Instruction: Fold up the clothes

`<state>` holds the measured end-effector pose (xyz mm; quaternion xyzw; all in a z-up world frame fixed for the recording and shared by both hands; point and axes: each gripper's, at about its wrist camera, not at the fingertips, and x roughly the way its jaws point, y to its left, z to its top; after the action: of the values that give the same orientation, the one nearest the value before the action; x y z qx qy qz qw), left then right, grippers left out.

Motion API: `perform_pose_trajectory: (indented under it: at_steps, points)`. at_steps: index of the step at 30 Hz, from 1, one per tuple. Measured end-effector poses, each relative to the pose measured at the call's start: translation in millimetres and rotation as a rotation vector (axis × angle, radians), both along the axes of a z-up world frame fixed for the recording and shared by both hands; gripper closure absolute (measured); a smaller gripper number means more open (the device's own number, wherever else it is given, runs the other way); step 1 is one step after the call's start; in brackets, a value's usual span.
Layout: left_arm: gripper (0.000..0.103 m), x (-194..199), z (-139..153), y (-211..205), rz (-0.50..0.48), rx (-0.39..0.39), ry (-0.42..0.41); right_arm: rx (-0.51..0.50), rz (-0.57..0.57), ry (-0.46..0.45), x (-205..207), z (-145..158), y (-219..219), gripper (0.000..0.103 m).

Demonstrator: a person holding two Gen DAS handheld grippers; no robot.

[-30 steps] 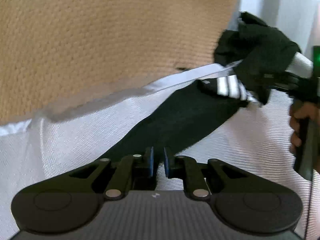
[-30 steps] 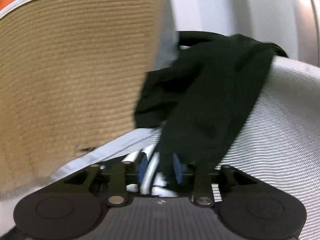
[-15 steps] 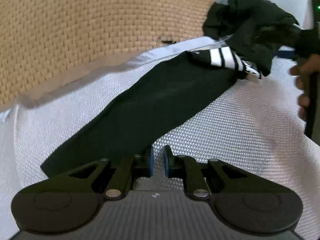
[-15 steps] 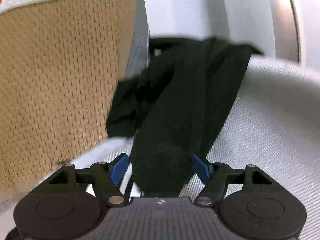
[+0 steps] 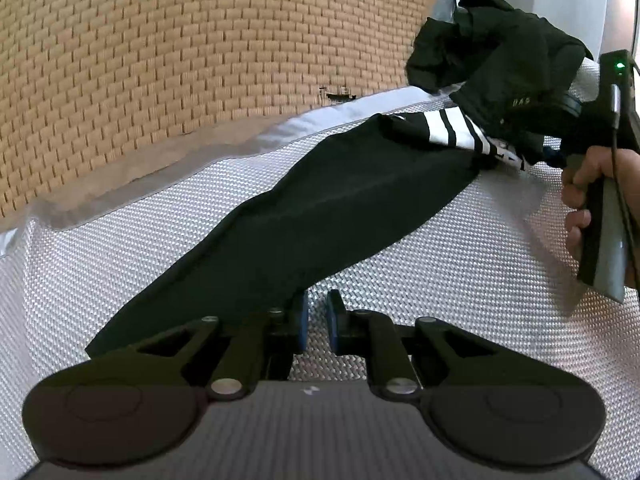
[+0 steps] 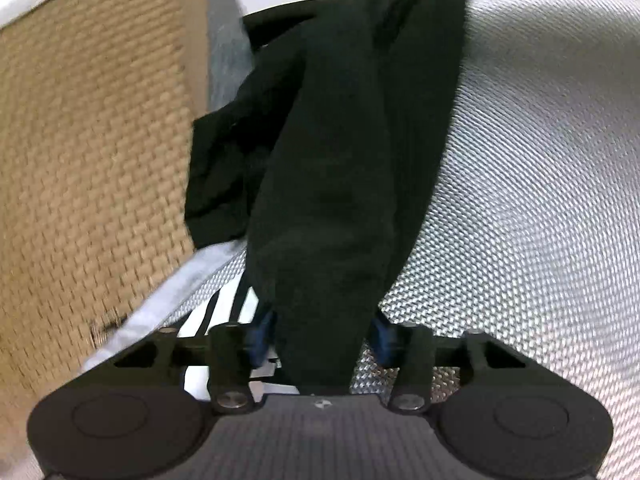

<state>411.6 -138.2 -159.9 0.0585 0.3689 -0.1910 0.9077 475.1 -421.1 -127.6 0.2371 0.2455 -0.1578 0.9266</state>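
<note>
A black garment (image 5: 332, 216) with white stripes lay stretched diagonally across the silver-grey woven bed cover (image 5: 460, 280), its far end bunched and lifted near the tan wicker headboard (image 5: 180, 60). The left gripper (image 5: 316, 322) sat low at the garment's near edge, its blue-padded fingers (image 5: 301, 322) drawn close with only a narrow gap between them — nothing was caught there, just cover showing through. In the right wrist view, the right gripper (image 6: 322, 336) had its jaws spread wide, and a thick fold of the black garment (image 6: 332, 184) hung down between them without being pinched. From the left view, a hand (image 5: 588, 196) gripped the right tool's handle, beside the white-striped section (image 5: 452, 132) — the bunched cloth draped over that tool's front.
</note>
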Motion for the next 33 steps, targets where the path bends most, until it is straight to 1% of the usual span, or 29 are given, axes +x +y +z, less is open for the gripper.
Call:
perform_pose_trajectory:
  at_steps: [1,3,4,6,9,11,14,16,17,19,22,27,29,32,33]
  points:
    - [0.090,0.2,-0.1,-0.3,0.000,0.001,-0.001,-0.009,0.012,-0.004,0.2,1.9,1.4,0.067]
    - [0.090,-1.3,-0.5,-2.7,-0.007,0.019,-0.011,-0.033,0.037,-0.013,0.6,6.0,4.9,0.074]
    - [0.090,-2.2,-0.6,-3.9,-0.011,0.029,-0.016,-0.102,0.066,-0.015,0.6,10.0,13.5,0.077]
    - [0.090,-3.3,-0.2,-3.8,-0.012,0.034,-0.015,-0.237,0.122,-0.022,0.5,17.9,30.5,0.078]
    - [0.090,-4.1,1.0,-2.3,-0.011,0.037,-0.009,-0.350,0.174,-0.059,-3.2,30.1,52.2,0.078]
    - [0.090,-4.3,1.8,-1.2,-0.013,0.044,-0.009,-0.332,0.179,-0.061,-3.0,36.0,53.8,0.078]
    - [0.089,-4.4,2.7,-1.0,-0.027,0.065,-0.014,-0.410,0.241,-0.075,-4.0,42.5,65.7,0.078]
    - [0.089,-4.0,3.6,0.2,-0.033,0.069,-0.015,-0.430,0.283,-0.076,-5.1,47.0,73.7,0.078]
    - [0.088,-5.9,3.3,-1.5,-0.026,0.067,-0.017,-0.400,0.295,-0.082,-5.3,48.9,74.4,0.079]
    - [0.086,-6.3,3.5,-0.5,-0.016,0.059,-0.016,-0.406,0.322,-0.077,-5.7,49.7,81.5,0.079]
    - [0.085,-6.9,3.8,-0.9,-0.031,0.064,-0.010,-0.414,0.363,-0.070,-6.3,50.8,92.2,0.079]
    - [0.080,-12.3,3.9,0.3,-0.027,0.086,-0.027,-0.408,0.413,-0.078,-8.6,57.7,101.0,0.079]
    - [0.080,-15.4,4.3,1.0,-0.042,0.112,-0.036,-0.408,0.431,-0.084,-11.1,61.5,103.2,0.079]
    - [0.078,-17.8,7.1,6.6,-0.036,0.117,-0.026,-0.471,0.485,-0.099,-18.4,61.0,118.7,0.079]
    - [0.077,-17.7,8.0,9.3,-0.030,0.119,-0.022,-0.465,0.508,-0.102,-19.5,61.7,123.0,0.079]
